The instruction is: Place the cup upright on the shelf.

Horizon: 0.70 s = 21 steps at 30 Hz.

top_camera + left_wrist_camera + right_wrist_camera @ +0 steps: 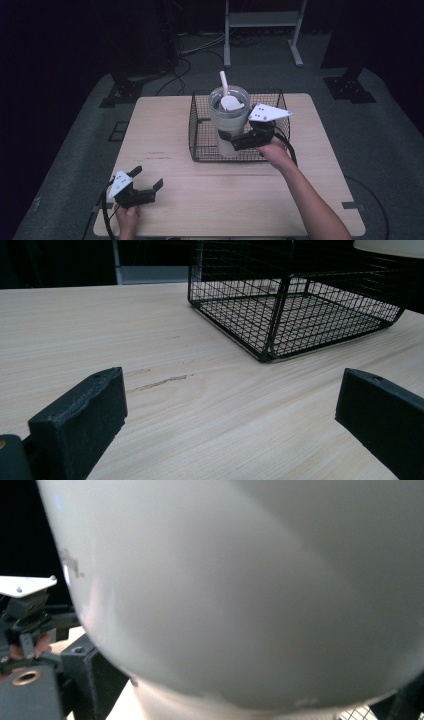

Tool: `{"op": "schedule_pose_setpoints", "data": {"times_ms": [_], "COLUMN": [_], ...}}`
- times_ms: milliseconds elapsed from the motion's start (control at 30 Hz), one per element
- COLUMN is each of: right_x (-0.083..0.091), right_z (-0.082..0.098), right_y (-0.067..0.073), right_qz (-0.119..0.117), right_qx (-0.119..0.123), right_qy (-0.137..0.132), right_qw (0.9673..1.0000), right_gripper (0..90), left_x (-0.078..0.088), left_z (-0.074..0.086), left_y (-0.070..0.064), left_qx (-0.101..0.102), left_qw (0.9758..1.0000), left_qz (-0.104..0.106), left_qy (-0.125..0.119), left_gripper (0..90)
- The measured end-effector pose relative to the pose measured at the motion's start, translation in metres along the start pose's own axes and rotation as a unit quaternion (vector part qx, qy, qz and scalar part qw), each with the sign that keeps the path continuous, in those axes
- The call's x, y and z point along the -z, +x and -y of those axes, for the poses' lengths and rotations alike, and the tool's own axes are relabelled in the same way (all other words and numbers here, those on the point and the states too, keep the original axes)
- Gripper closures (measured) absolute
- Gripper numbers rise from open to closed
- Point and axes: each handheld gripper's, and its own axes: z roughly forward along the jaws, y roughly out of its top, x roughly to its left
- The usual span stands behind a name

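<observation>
High view: tumbler (228, 122) upright in wire basket (200, 131), bench (165, 125) 12 o'clock, right tongs (231, 140) clamped on it | Left gripper view: left tongs (230, 410) wide, basket 1 o'clock | Right gripper view: tumbler (240, 590) between jaws.

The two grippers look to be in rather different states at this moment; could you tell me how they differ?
The right gripper is shut on the tumbler at the wire basket; the left gripper is open and holds nothing. The right is over the basket, the left low at the table's near-left corner. Both are hand-held and carry grey plates.
</observation>
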Motion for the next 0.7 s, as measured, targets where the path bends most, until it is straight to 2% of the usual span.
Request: {"op": "schedule_pose_setpoints", "data": {"times_ms": [467,700], "right_x": [-0.032,-0.049], "right_z": [-0.01,-0.013], "right_y": [-0.025,-0.039], "right_qz": [0.01,0.003], "right_qx": [-0.014,-0.024], "right_qy": [0.0,-0.005], "right_qw": [0.9999,0.9997], "right_gripper": [8.1,8.1], "left_x": [0.001,0.001], "left_z": [0.0,0.0], "left_y": [0.0,0.001], "left_qx": [0.001,0.001], "left_qw": [1.0,1.0], "left_qz": [0.001,0.001], "left_qy": [0.001,0.0], "left_gripper": [0.0,0.0]}}
